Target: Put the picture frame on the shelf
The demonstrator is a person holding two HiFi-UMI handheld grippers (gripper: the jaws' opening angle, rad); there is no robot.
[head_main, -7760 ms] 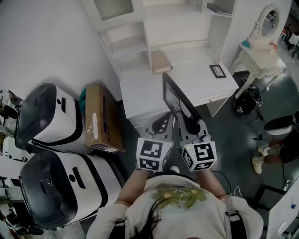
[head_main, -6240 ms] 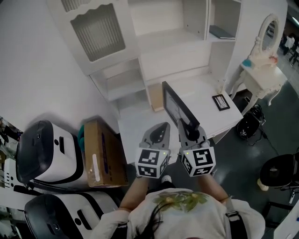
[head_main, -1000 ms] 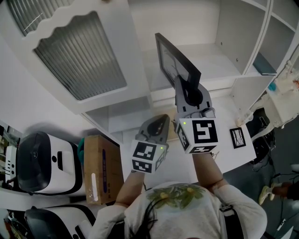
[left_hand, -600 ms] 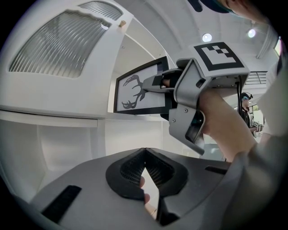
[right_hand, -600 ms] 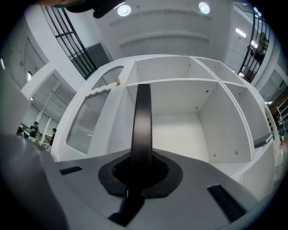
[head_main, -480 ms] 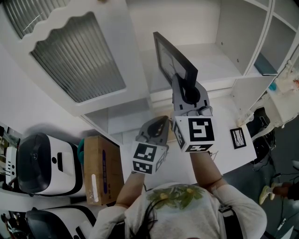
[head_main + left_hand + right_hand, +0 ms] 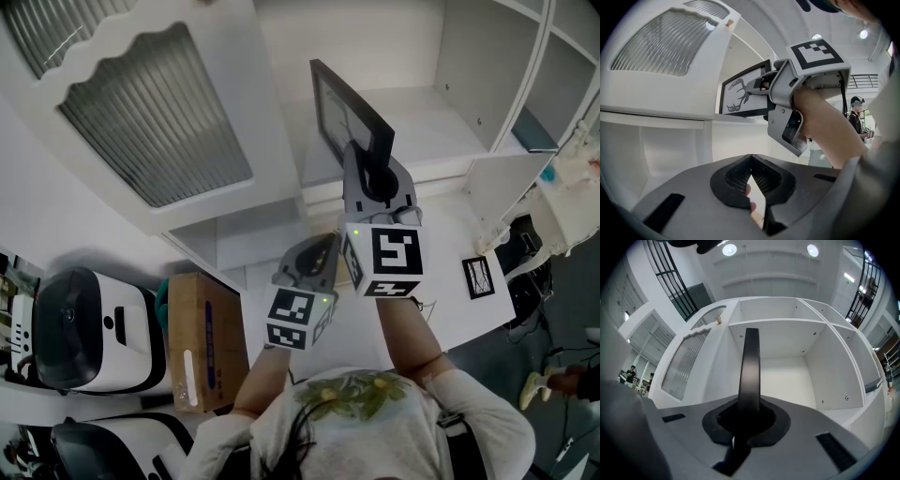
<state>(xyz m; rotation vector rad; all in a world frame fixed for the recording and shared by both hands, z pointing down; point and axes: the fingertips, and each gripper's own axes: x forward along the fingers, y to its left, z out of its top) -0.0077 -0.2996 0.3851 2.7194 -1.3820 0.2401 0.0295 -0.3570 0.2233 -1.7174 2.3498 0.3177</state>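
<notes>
Right gripper [image 7: 748, 420] high, jaws clamped on lower edge of picture frame [image 7: 751, 362]. Frame upright, edge-on, held in air at mouth of open shelf [image 7: 787, 380] compartment, right of ribbed cabinet door [image 7: 150, 103]. Left gripper [image 7: 750, 161] lower, nearer, left; jaws together, empty. Table [image 7: 445, 230] below.

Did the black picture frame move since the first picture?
Yes. The black picture frame, pinched in the right claw, went up from over the white desk to the open white shelf compartment.
</notes>
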